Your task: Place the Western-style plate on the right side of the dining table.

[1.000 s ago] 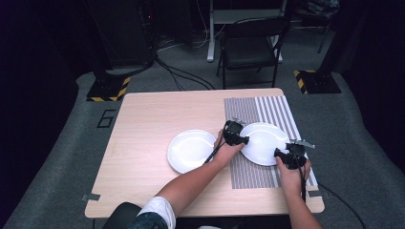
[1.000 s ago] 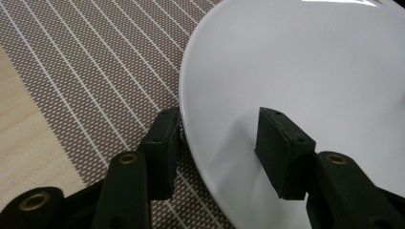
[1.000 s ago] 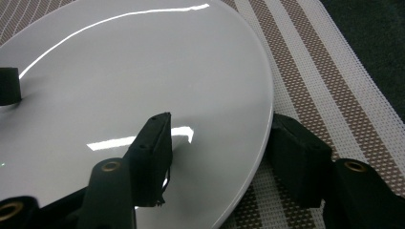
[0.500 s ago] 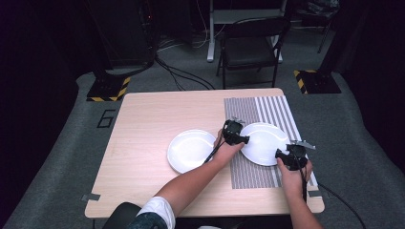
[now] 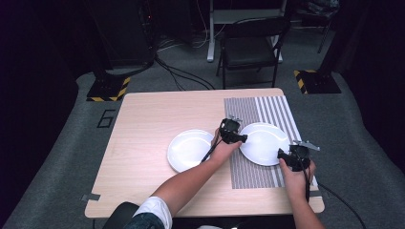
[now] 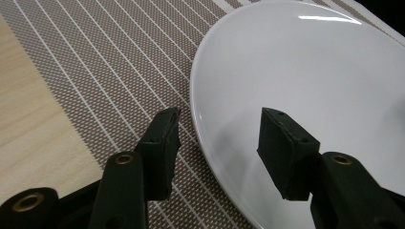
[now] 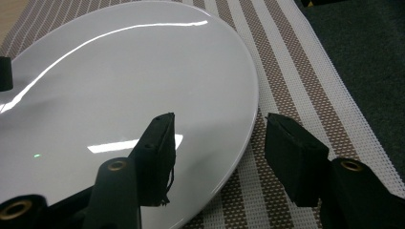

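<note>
Little has shifted since a second ago: both grippers stay at the rim of the same plate, the right one only slightly nearer the person than before.

The light wooden tabletop [image 5: 143, 124] carries a brown-and-white striped woven placemat [image 5: 267, 107] on its right part. On that mat lies a round white glossy plate [image 5: 265, 143], and nothing lies in it. A second round white plate [image 5: 188, 150], also bare, sits to its left directly on the wood, just beside the mat's left edge.

The left gripper [image 5: 243, 139] is at the left rim of the plate on the mat. In the left gripper view the gripper [image 6: 217, 126] has its jaws spread wide, one over the mat [image 6: 95, 71] and one over the plate's inside [image 6: 310, 67], with the rim between them and neither visibly touching it.

The right gripper [image 5: 282, 153] is at the near right rim of the same plate. In the right gripper view the gripper [image 7: 217, 131] is likewise wide, one jaw over the white surface [image 7: 119, 71], the other over the striped mat [image 7: 305, 67], straddling the rim.
</note>
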